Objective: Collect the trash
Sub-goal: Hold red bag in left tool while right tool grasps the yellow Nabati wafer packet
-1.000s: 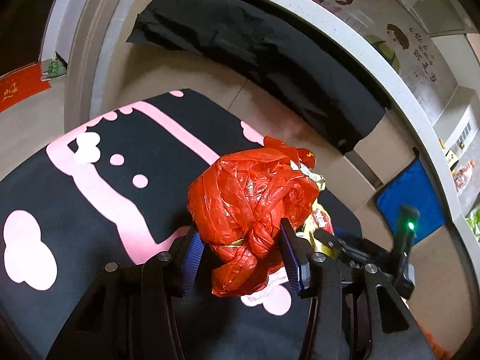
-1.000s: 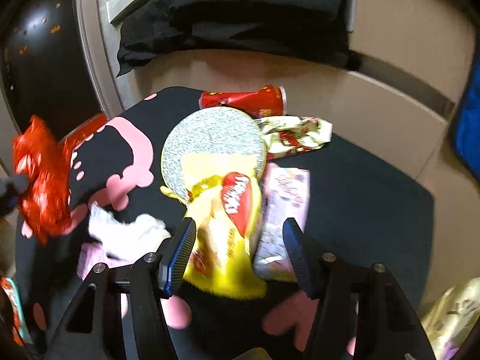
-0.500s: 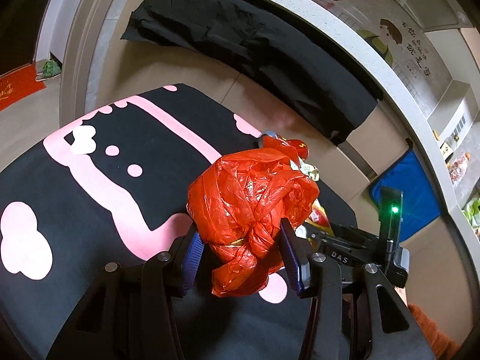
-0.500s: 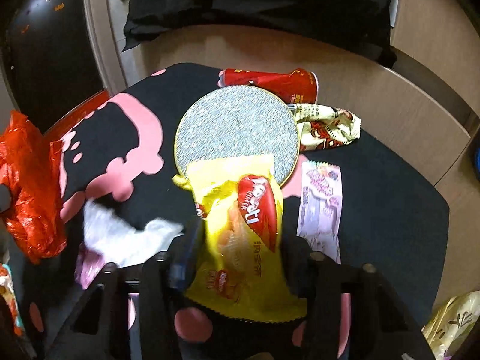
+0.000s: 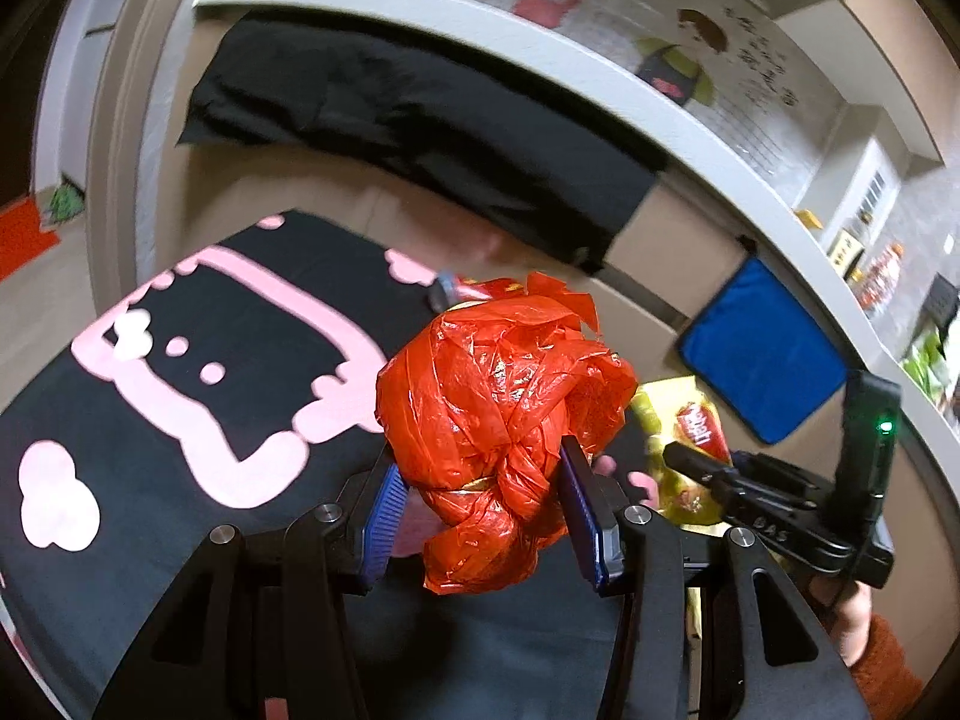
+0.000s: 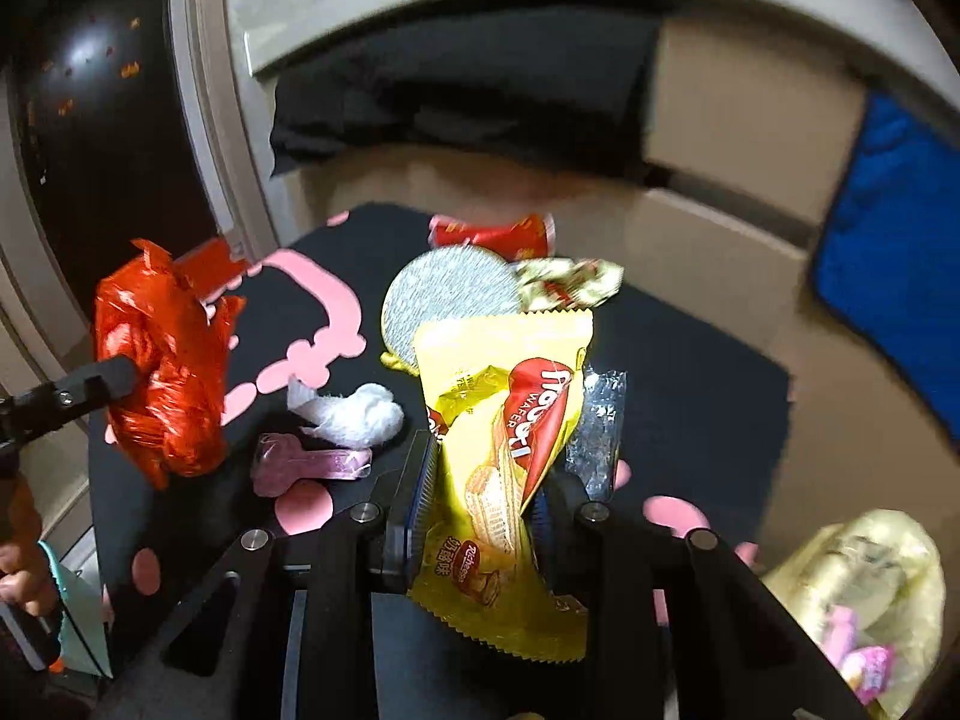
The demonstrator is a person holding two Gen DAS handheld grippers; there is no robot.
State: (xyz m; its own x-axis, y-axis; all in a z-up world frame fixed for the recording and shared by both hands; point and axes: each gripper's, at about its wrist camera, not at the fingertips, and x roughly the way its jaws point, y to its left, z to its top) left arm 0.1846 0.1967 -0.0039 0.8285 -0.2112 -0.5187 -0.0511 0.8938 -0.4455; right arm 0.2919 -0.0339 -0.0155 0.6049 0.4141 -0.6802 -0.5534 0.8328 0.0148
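Between closing right gripper [image 6: 480, 495]: wafer wrapper [image 6: 504, 450]

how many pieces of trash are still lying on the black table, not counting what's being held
6: a red cup at the far edge, a crumpled wrapper beside it, a silver disc, a white tissue, a pink wrapper, a clear wrapper. More may be hidden.

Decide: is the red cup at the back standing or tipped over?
Tipped over: the red cup lies on its side on the black cloth, behind the round mat.

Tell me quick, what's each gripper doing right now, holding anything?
Left gripper: closed on the red plastic bag.
Right gripper: jaws closing on the yellow wafer packet, which is pinched between them.
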